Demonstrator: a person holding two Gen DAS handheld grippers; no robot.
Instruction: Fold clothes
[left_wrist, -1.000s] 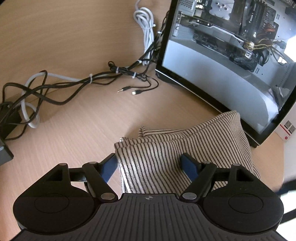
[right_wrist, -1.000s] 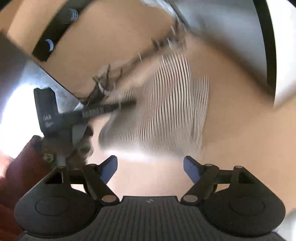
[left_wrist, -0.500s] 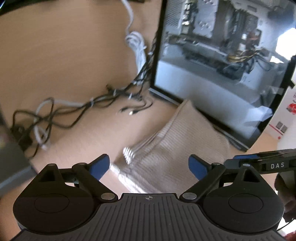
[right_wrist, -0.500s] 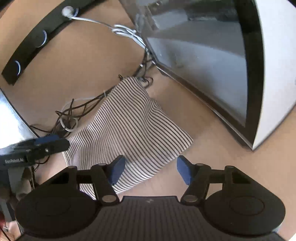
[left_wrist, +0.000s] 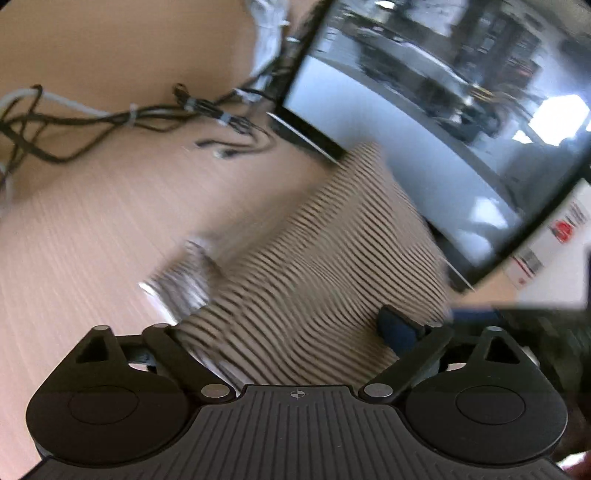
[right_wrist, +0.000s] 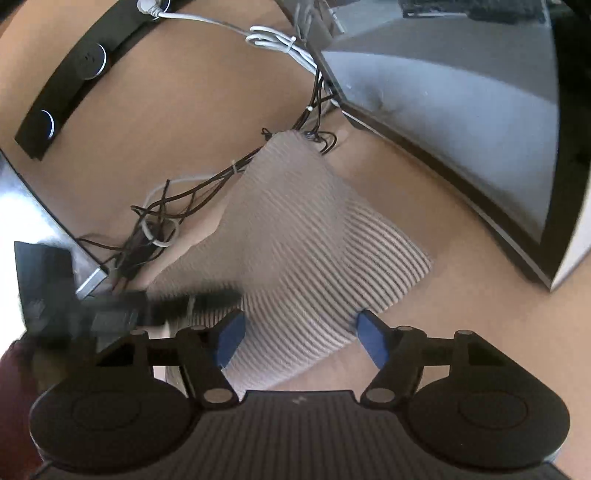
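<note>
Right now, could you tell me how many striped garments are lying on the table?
1. A single striped garment lies folded on the wooden table, between the tangled cables and the glass-sided computer case. More may sit outside both views.

You see a light wooden tabletop (right_wrist: 192, 110), a glass-sided computer case (right_wrist: 461, 110), tangled dark cables (left_wrist: 110, 122), and daylight glare on the glass.

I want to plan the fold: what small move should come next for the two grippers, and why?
Probably lower the right gripper and close its fingers on the near corner of the striped cloth. The cloth lies partly folded on the table, that corner sits between its open fingers, and neither it nor the left gripper grips anything.
</note>
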